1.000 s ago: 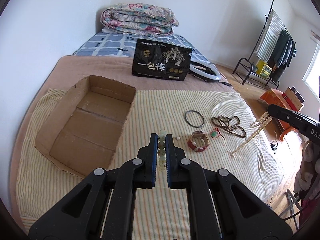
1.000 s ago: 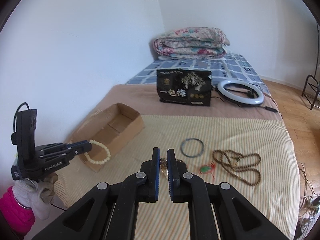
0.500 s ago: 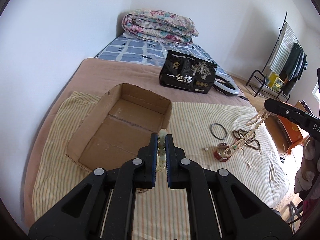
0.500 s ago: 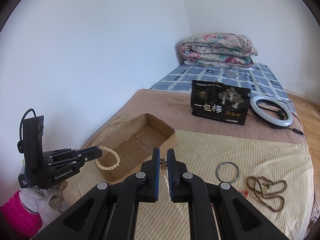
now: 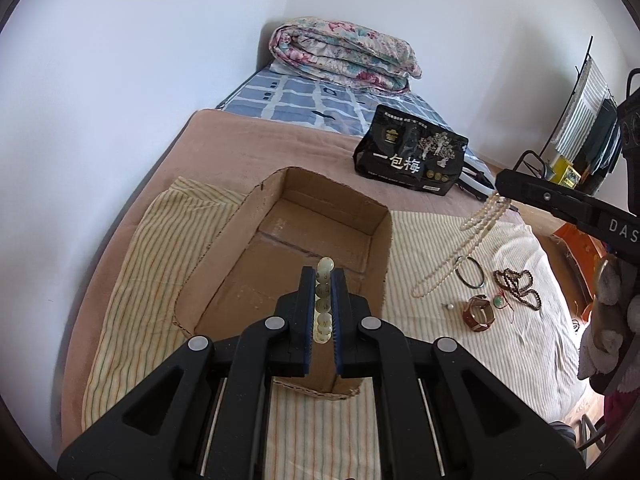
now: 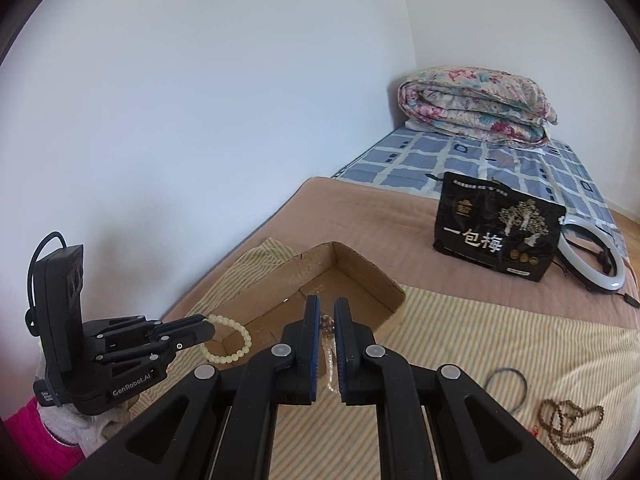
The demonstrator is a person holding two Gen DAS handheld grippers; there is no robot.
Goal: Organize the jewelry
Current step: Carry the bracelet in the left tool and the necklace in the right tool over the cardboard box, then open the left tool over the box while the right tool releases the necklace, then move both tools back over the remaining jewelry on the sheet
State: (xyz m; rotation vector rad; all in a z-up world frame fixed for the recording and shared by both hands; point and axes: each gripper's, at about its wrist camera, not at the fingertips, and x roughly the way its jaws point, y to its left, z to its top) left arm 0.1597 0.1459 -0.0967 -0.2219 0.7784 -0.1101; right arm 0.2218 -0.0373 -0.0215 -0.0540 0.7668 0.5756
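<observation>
My left gripper [image 5: 323, 274] is shut on a pale bead bracelet [image 5: 324, 300] and holds it over the near end of an open cardboard box [image 5: 380, 240]. In the right wrist view the bracelet [image 6: 228, 340] hangs from the left gripper's fingertips [image 6: 200, 326] near the box's left corner. My right gripper [image 6: 327, 308] is shut on a long pearl necklace [image 6: 330, 360], which dangles in the left wrist view [image 5: 460, 252] above the striped cloth right of the box [image 6: 352, 276].
On the striped cloth [image 5: 520, 340] lie a dark bangle [image 5: 471, 278], a brown bead necklace [image 5: 516, 286], a red-brown cuff [image 5: 478, 314], a green pendant [image 5: 499, 301] and a small pearl [image 5: 449, 306]. A black bag [image 5: 412, 156], a ring light [image 6: 592, 260] and a folded quilt [image 5: 344, 56] lie further back.
Both grippers have moved left toward the box. The left one now holds the bracelet over the box's near end; the pearl necklace has lifted clear of the cloth.
</observation>
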